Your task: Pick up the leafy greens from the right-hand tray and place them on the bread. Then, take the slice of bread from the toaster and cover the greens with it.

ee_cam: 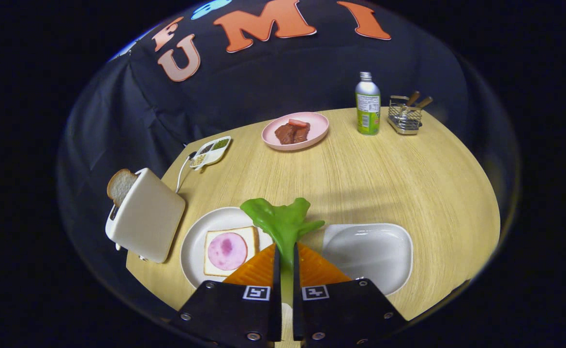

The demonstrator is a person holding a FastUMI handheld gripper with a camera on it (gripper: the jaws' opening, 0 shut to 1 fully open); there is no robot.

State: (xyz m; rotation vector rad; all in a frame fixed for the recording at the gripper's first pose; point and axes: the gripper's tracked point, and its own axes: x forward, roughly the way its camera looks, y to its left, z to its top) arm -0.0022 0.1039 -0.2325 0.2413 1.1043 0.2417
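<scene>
**Listener:** What is the gripper doing?

**Operator:** I am seeing the gripper [285,251] at bottom centre of the frame. Its two fingers are nearly closed, pinching the stem of the greens [281,220] from both sides. The leaf is fanning out just above the fingertips, raised off the table [384,179].

**Listener:** Where is the bread sitting?

**Operator:** One slice [230,250], topped with a round pink slice of meat, is lying on a round white plate [193,244] at lower left, just left of the fingers. The tray [367,251], a white rounded dish, is sitting at lower right, just right of the fingers. A second slice [120,186] is poking out of the white toaster [147,222] at the left edge.

**Listener:** Anything further back?

**Operator:** Beyond the greens, a pink plate [296,130] with brown food is resting above centre. A bottle [367,104] and a wire basket [405,116] are standing at upper right, and a small divided dish [210,152] is lying left of the pink plate.
</scene>
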